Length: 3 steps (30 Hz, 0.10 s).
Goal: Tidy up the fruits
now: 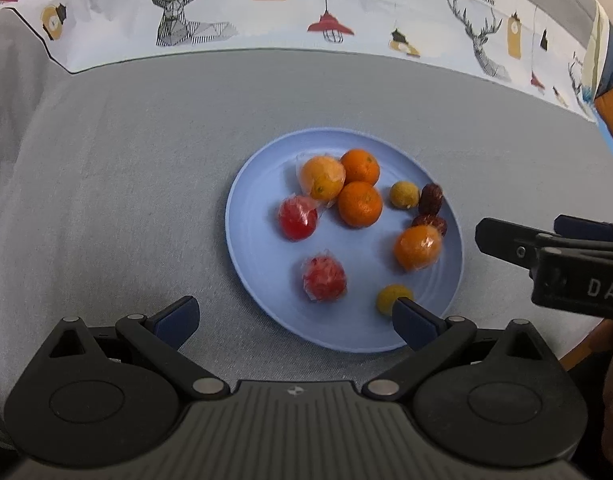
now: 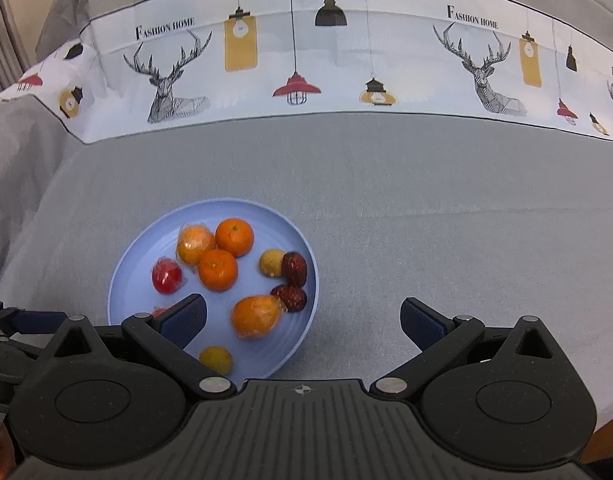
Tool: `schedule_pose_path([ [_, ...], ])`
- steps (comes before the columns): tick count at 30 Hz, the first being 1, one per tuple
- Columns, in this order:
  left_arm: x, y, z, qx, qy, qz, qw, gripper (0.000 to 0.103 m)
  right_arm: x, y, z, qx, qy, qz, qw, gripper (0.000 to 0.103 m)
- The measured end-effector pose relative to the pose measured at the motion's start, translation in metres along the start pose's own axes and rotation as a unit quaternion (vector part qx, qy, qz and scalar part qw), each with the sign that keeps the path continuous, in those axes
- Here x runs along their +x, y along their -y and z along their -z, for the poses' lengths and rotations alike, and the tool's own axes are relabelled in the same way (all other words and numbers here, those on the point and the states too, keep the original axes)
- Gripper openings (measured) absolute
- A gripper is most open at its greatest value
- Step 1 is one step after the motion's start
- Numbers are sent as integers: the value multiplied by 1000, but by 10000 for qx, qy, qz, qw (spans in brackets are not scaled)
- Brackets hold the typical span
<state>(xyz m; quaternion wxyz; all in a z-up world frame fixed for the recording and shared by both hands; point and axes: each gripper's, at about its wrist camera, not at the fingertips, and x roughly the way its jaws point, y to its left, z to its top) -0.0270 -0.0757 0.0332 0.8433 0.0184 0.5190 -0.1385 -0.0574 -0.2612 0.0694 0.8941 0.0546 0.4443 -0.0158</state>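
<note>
Hovering low at the bottom of the left wrist view, the left gripper (image 1: 296, 320) points forward over the grey tablecloth (image 1: 126, 184) with its two blue-padded fingers spread wide and nothing between them; its right finger (image 1: 412, 322) overlaps the near rim of the blue plate (image 1: 242, 216) and hides part of a small yellow fruit (image 1: 388, 296). The right gripper (image 2: 302, 320) sits level in the lower part of its own view, fingers likewise apart and empty, the left finger (image 2: 184, 320) above the plate's near side and the right finger over bare cloth. In the left wrist view the right gripper's black body enters from the right edge, just beside the plate.

All fruit lies on the plate at frame centre: two bare mandarins (image 1: 360, 186) touching each other, a plastic-wrapped orange (image 1: 322, 178) against them at upper left, a second wrapped orange (image 1: 417, 247) at right, two wrapped red fruits (image 1: 297, 217) at left and lower centre, another small yellow fruit (image 1: 404, 195), and two dark red jujubes (image 1: 430, 199) near the right rim. A printed border with deer heads and lamps (image 2: 294, 88) crosses the top of both views.
</note>
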Motion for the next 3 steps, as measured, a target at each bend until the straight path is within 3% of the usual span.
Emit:
schedule_pose_path([
  [3, 1, 0, -4, -20, 11, -84, 10000, 102, 1, 13, -11, 131, 200, -67, 9997, 102],
])
